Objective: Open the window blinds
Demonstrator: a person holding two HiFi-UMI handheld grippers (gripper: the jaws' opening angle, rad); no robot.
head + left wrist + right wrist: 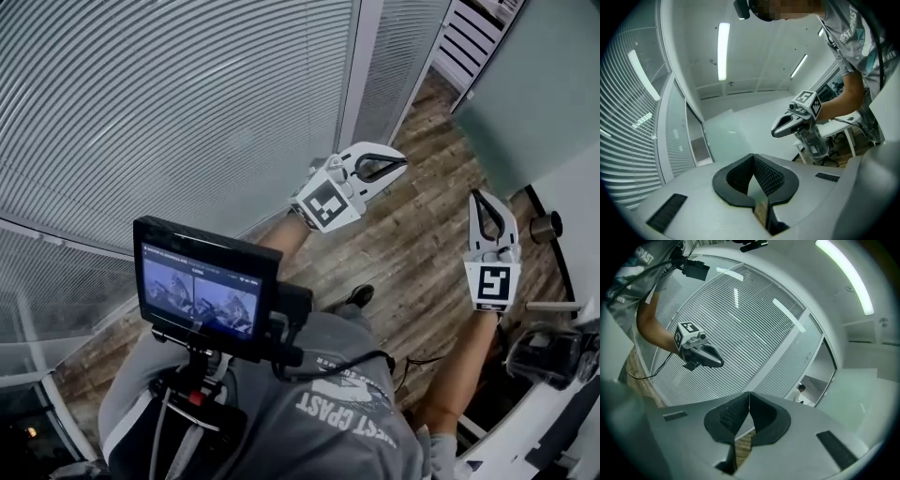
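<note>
- Currently the window blinds [169, 112] hang down over the glass, slats shut; opening them seems outstanding.
- Left hand-held gripper [397, 166] and right hand-held gripper [479, 198]: both closed, empty, off the blinds.

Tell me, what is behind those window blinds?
Nothing clear. The window blinds hang down with their slats nearly shut, so whatever lies behind them is covered. Only dim grey light shows between the slats.

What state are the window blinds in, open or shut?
Shut: the window blinds hang lowered across the glass, their slats packed close together.
</note>
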